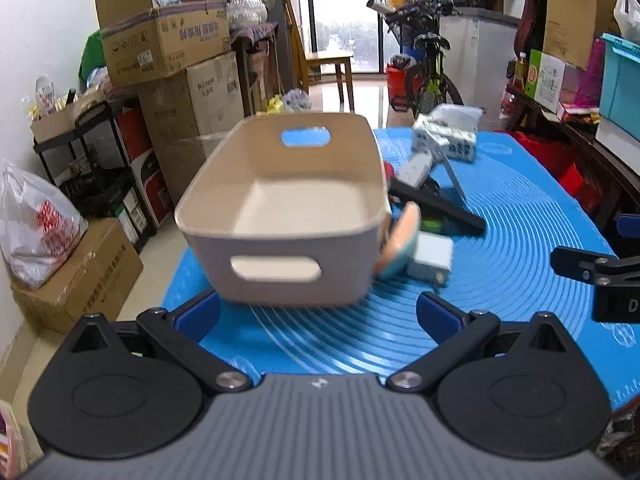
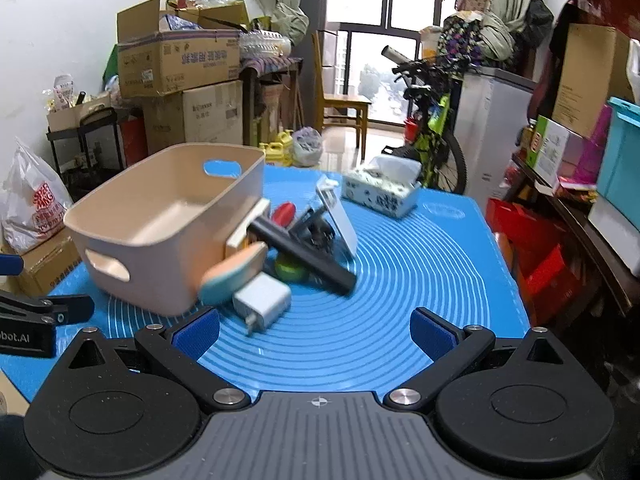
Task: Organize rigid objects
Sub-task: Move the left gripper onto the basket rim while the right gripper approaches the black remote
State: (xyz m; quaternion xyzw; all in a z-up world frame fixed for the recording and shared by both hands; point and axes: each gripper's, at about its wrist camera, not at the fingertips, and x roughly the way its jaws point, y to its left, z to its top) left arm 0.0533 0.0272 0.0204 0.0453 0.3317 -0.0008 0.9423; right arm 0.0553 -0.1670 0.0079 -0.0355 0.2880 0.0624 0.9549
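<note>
Left gripper (image 1: 318, 314) spread wide, nothing held, low over blue mat (image 1: 500, 280). Right gripper (image 2: 314, 330) likewise released, nothing between blue pads (image 2: 196, 336). Beige bin (image 1: 280, 216) dead ahead of left gripper at 12 o'clock, seemingly tipped up off the mat though blurred. Jumbled against the bin's side at 3 o'clock: white charger (image 2: 262, 302) nearest, orange-and-teal oval piece (image 2: 234, 270) touching bin wall, black bar (image 2: 304, 258) lying slantwise over green round item (image 2: 290, 270), red piece (image 2: 284, 213), tilted white-and-grey slab (image 2: 340, 218). Tissue box (image 2: 380, 192) at 1 o'clock, well apart. Beyond the mat: stacked cartons (image 2: 180, 60) at 10 o'clock, bicycle (image 2: 432, 120), wooden chair (image 2: 340, 104).
</note>
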